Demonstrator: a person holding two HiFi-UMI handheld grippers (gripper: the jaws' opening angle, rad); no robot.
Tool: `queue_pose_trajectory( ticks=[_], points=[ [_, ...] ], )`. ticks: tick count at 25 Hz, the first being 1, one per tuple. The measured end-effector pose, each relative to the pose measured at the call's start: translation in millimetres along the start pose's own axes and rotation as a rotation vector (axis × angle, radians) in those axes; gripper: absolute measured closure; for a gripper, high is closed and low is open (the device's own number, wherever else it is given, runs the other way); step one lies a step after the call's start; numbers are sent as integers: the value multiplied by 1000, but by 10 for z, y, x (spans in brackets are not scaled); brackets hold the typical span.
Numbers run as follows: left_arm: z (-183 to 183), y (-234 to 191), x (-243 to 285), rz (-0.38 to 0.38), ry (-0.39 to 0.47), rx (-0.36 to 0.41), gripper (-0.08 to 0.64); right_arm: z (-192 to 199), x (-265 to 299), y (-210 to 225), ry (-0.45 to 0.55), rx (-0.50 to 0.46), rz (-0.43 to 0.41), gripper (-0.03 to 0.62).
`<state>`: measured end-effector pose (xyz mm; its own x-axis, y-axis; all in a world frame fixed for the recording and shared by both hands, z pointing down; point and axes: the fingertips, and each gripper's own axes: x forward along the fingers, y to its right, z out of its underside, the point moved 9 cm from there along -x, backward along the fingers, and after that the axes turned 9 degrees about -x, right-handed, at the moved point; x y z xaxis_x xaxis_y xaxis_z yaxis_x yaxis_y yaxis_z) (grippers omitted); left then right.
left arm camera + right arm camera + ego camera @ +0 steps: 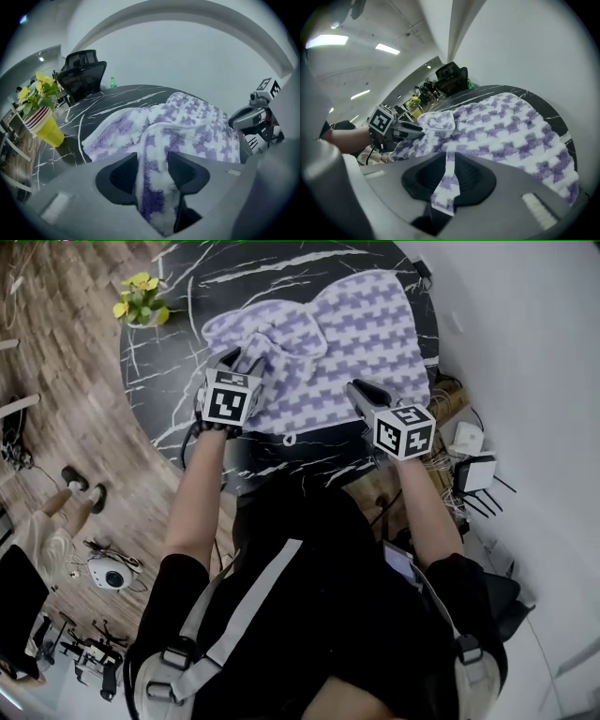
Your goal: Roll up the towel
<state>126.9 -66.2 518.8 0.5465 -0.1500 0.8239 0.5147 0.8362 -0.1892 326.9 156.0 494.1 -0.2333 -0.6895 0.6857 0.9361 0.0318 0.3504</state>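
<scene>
You were starting the roll. The towel (361,334) lay spread on the dark table (159,343), upper middle of frame. Your left gripper (240,360) clamped a thick bunched fold and your right gripper (360,390) pinched a thin edge. Next, probably, you had to turn both wrists over evenly. Both forearms reached forward, with the grippers angled down.

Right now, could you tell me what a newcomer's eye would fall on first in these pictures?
The purple-and-white checked fluffy towel stands out first, spread with a bunched fold over the round black marble-patterned table. The left gripper and the right gripper each pinch its near edge. A pot of yellow flowers sits at the table's far-left edge.
</scene>
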Motion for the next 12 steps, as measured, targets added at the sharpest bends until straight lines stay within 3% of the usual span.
queue_pose_trajectory(
  ticks=[5,8,12],
  points=[
    [60,37,-28,-72,-15,-19,396,-1,-113,68,-5,-39,-15,529],
    [50,96,-92,-102,-11,-15,485,12,-159,107,-5,-48,-23,529],
    [112,252,-314,-99,26,-27,500,24,-206,116,-14,-68,-32,529]
  ],
)
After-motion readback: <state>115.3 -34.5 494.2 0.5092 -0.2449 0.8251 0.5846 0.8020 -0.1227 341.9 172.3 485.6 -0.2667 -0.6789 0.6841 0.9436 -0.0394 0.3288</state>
